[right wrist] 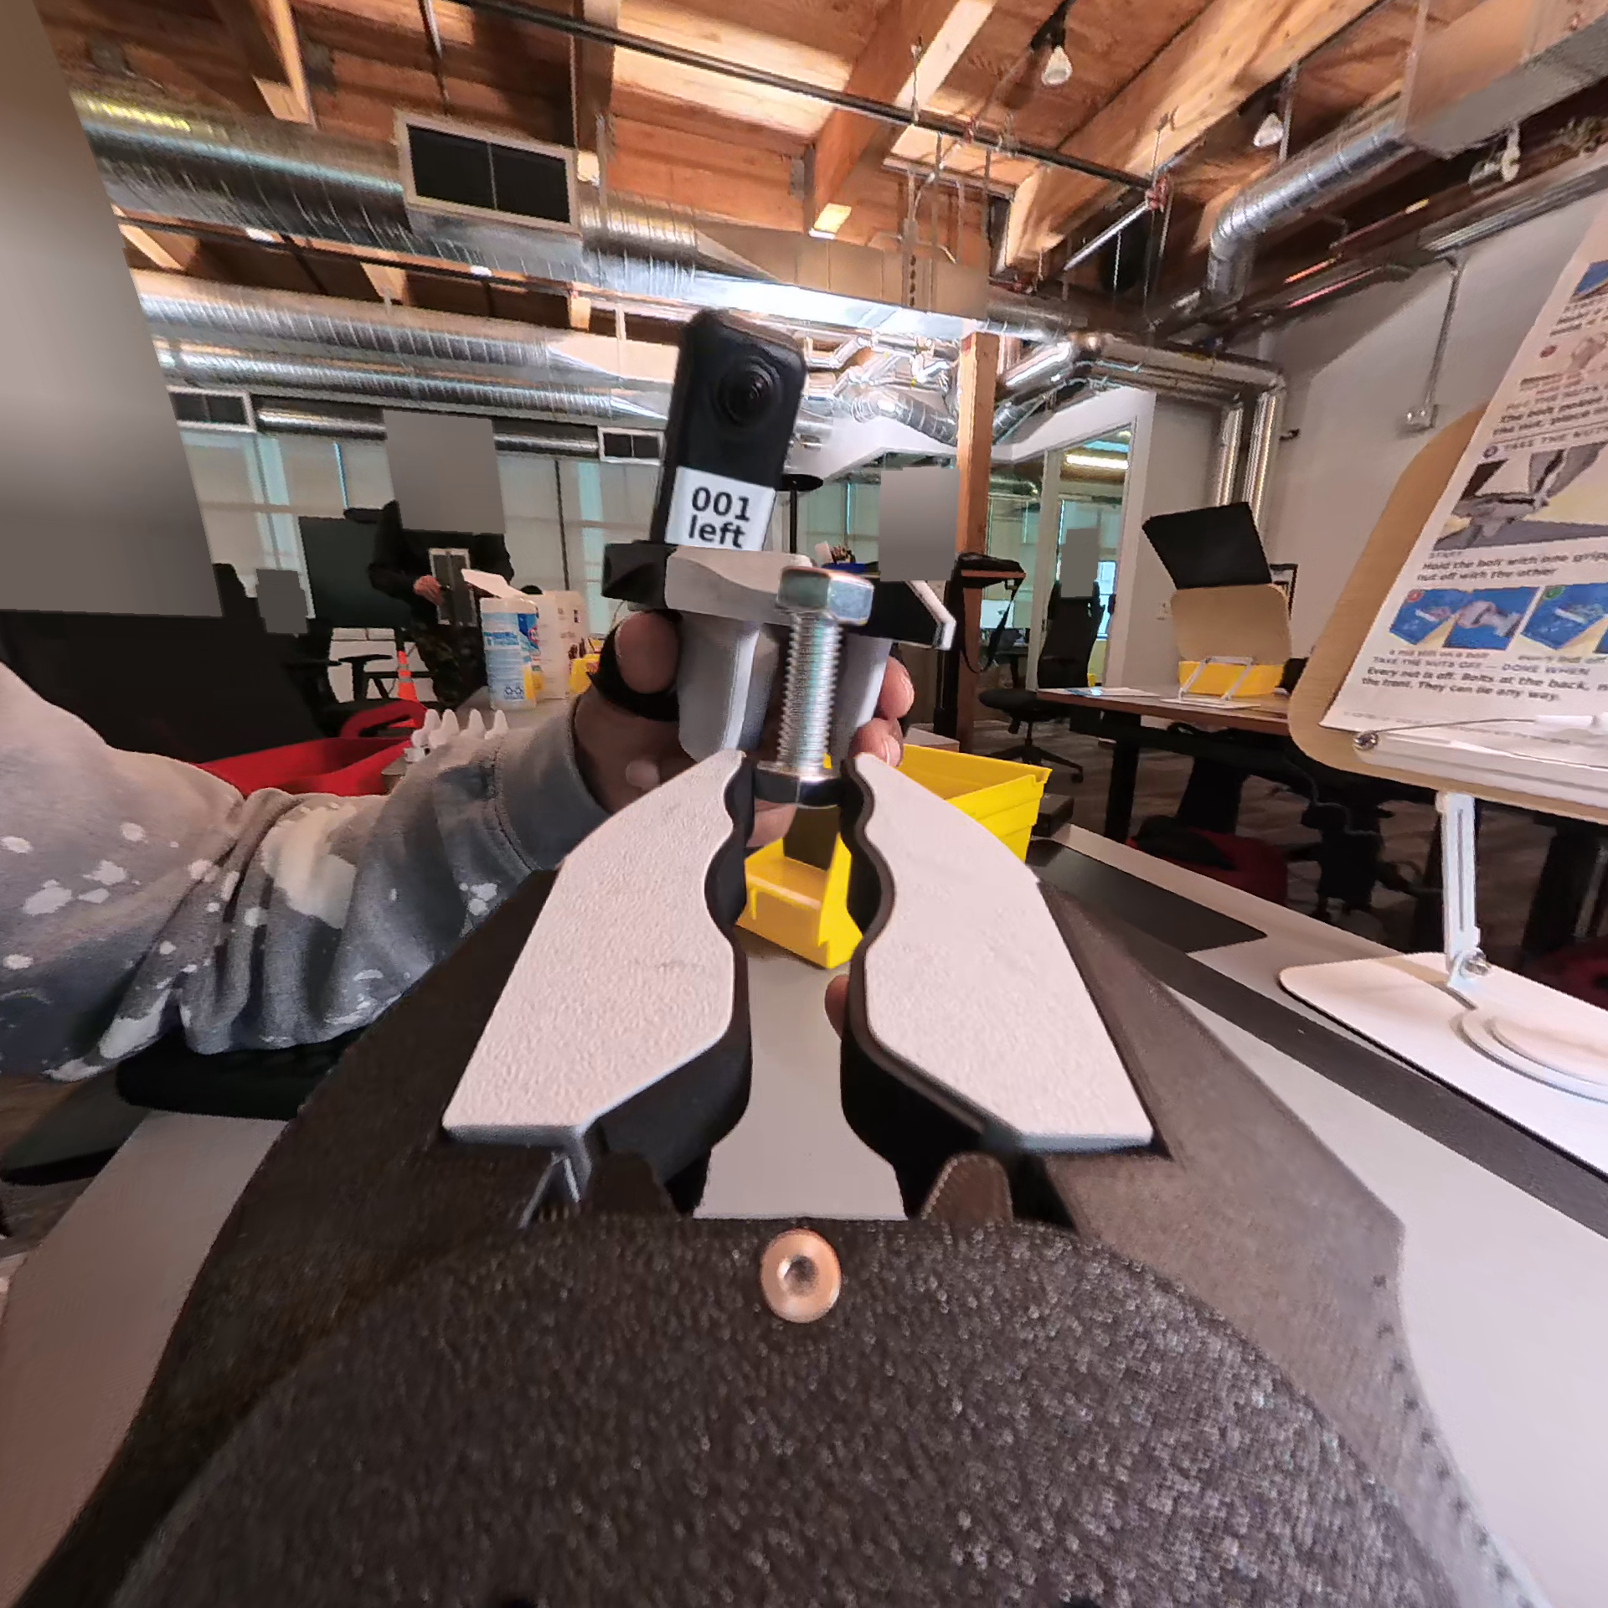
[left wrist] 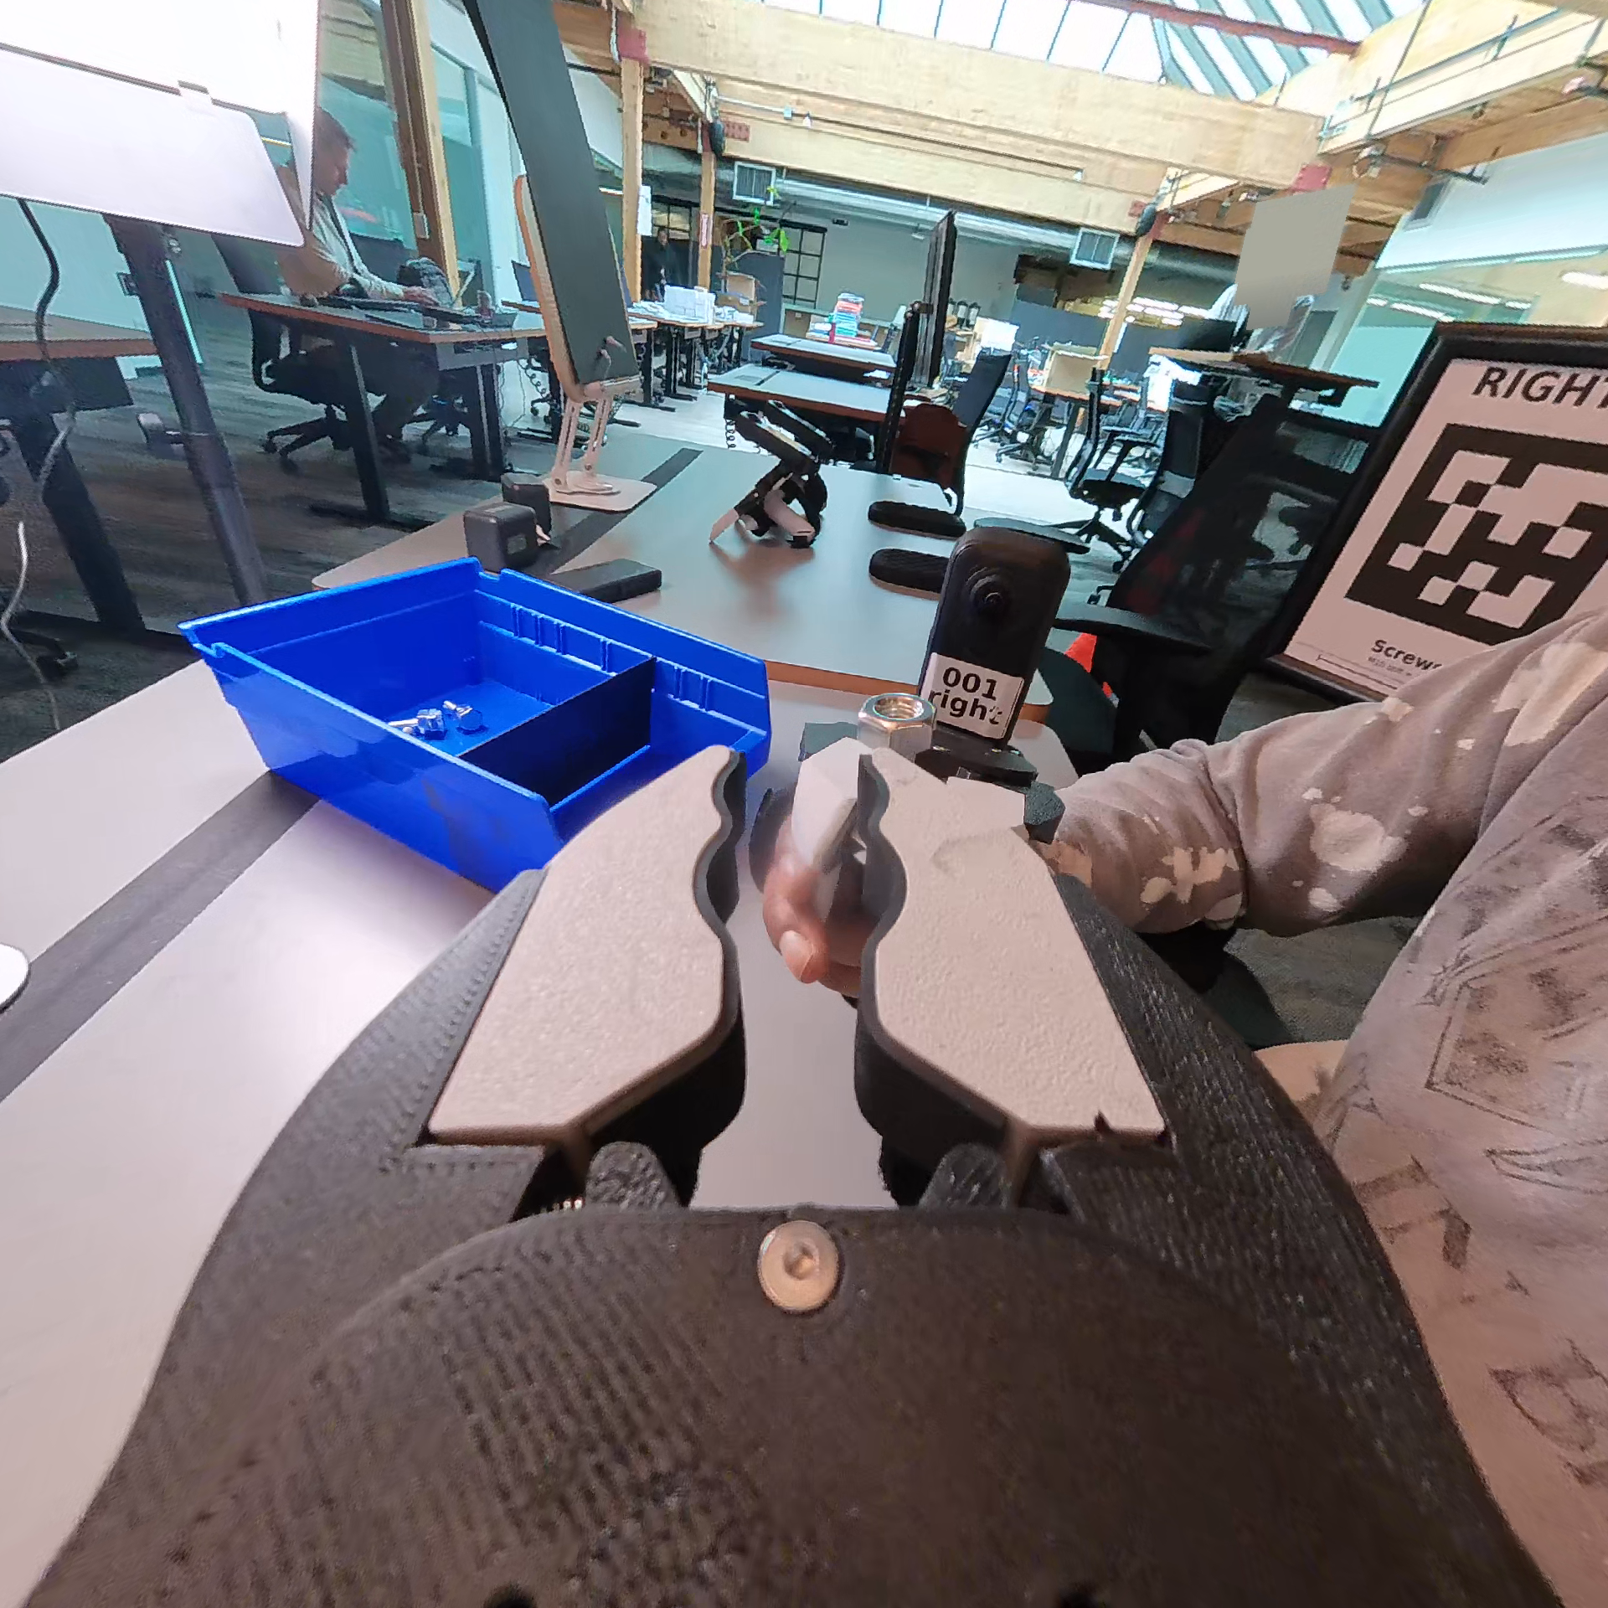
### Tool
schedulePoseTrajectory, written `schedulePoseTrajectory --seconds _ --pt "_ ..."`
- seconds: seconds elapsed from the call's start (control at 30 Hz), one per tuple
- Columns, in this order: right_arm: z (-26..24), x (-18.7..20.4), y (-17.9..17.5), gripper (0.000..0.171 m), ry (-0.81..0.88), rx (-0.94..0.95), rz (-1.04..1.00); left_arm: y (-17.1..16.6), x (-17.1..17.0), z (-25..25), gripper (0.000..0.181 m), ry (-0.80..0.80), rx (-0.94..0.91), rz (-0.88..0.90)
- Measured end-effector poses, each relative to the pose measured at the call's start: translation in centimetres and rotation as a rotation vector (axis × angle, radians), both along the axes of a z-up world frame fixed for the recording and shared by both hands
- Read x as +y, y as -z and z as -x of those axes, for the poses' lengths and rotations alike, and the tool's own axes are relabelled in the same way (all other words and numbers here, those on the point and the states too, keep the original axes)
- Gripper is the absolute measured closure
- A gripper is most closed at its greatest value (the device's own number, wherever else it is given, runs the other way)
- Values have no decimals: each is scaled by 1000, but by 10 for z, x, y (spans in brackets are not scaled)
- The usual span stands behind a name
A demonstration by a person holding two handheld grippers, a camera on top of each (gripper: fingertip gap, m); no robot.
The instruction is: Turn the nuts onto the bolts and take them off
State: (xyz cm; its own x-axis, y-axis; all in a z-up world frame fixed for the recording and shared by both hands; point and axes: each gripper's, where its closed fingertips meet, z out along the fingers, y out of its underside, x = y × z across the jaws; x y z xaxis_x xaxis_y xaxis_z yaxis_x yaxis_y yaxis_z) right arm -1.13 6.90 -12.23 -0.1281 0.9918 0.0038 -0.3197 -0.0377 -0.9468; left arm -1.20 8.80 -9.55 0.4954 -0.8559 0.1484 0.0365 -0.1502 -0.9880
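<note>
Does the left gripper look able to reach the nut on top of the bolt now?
Probably yes. The left gripper is open and empty, and the nut stands exposed above the right gripper, which clamps only the lower end of the bolt.

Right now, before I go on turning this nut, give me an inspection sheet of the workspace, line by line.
Surface: grey table with a dark strip across it.
Job's things: bolt upright, head up, nut at its lower end; a few small metal fasteners in one compartment of the blue bin.
Clutter: yellow bin, instruction stand, marker board.
Grippers: right tongs shut on the nut; left tongs open, pads apart.
Cables: one dark cable hanging beyond the table; nothing seen on the table itself.
Surroundings: open office with desks, chairs and people farther off.
</note>
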Motion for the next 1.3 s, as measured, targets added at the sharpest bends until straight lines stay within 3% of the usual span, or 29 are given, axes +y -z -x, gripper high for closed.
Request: schedulePoseTrajectory --seconds 0.37,0.5,0.77,0.97,1.3 --pt "0 2 -1 152 27 -10 -9 -4 -6 -12 153 54 -81 12" --pt "-9 -3 -16 153 -23 57 -7 -2 5 3 159 -45 -50 -17" --pt "1 14 -54 153 30 92 -16 -57 -7 5 151 -3 -161 -90" --pt "26 10 -94 153 23 150 -39 -88 -5 23 150 -84 -232 -137" --pt "41 2 -72 153 3 118 -32 -74 -6 29 150 -89 -222 -109"
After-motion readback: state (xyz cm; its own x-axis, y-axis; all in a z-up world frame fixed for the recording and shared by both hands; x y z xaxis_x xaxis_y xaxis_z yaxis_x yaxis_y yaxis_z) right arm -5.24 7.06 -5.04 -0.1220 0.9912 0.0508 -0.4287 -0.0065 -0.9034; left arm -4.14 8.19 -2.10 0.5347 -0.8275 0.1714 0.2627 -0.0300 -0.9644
